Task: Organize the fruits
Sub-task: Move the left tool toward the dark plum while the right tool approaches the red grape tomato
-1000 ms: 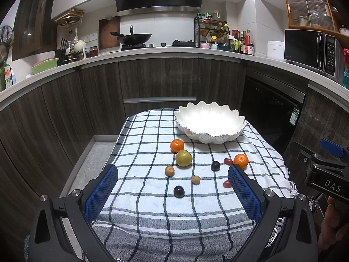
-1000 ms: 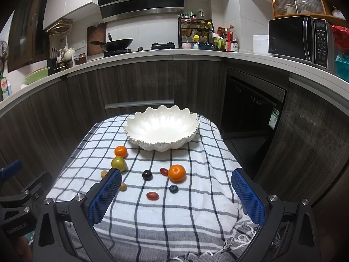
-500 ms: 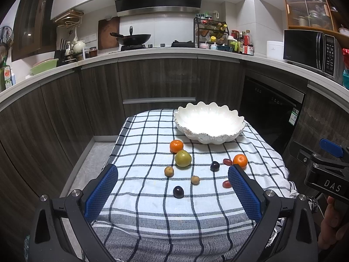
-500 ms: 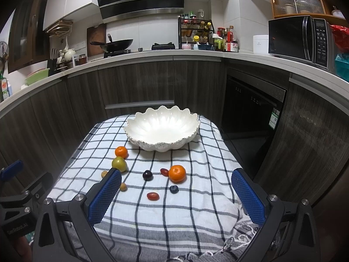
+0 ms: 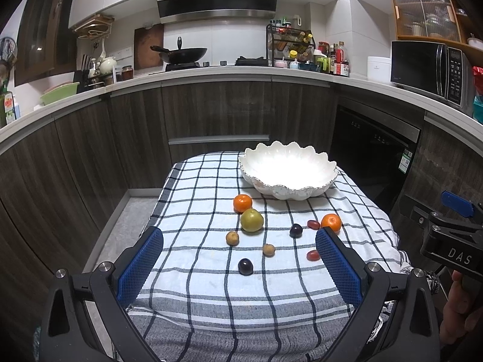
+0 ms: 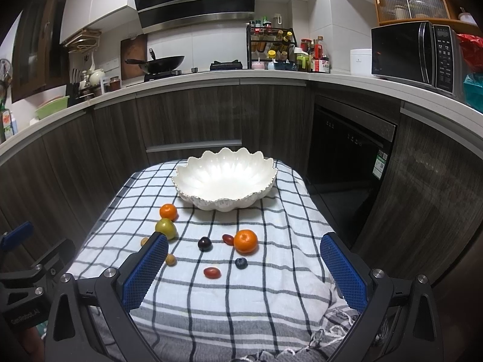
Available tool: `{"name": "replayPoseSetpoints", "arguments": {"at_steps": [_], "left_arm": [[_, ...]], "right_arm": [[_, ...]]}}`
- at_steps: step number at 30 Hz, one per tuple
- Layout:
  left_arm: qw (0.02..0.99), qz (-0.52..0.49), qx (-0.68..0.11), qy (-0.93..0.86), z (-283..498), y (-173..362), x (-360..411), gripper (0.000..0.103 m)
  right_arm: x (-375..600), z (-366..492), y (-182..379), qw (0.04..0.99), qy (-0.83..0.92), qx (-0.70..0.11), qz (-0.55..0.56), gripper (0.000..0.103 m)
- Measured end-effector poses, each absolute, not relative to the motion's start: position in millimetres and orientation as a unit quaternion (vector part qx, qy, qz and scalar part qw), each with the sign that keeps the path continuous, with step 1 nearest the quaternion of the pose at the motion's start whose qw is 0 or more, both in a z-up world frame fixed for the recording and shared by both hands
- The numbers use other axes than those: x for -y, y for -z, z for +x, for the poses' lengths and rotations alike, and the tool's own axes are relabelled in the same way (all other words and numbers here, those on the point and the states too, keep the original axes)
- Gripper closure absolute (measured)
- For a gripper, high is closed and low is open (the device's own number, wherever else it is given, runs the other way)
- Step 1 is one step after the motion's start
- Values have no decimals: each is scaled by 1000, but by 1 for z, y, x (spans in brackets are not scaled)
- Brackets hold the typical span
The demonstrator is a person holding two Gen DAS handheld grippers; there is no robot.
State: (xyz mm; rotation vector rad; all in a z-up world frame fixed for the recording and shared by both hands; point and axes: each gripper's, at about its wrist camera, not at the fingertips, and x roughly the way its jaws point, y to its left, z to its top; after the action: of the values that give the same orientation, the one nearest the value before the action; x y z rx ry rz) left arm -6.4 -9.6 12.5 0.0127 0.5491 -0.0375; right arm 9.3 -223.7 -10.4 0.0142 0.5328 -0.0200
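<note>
Jaws spread wide on both left gripper [image 5: 238, 259] and right gripper [image 6: 243, 262], empty, at near edge of checked-cloth tabletop [image 5: 211, 295]. Nothing picked yet. Loose fruit mid-cloth: dark plum [image 5: 245, 266], orange tangerine [image 6: 246, 241]. Scalloped white ceramic bowl [image 6: 225, 178] far, empty. Next: descend, straddle nearest fruit.

Slight upward drift is noted in both views against the earlier frames: the white bowl [image 5: 288, 172] and scattered fruit are seen marginally higher. No fruit is displaced; no other change is recorded.
</note>
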Motion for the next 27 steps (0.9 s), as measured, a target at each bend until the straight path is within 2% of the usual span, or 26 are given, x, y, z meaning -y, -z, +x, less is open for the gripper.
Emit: {"name": "replayPoseSetpoints", "arguments": {"at_steps": [27], "left_arm": [[948, 19, -316, 12, 34, 11, 3, 0]], "right_arm": [[219, 47, 29, 955, 12, -297, 4, 1]]}}
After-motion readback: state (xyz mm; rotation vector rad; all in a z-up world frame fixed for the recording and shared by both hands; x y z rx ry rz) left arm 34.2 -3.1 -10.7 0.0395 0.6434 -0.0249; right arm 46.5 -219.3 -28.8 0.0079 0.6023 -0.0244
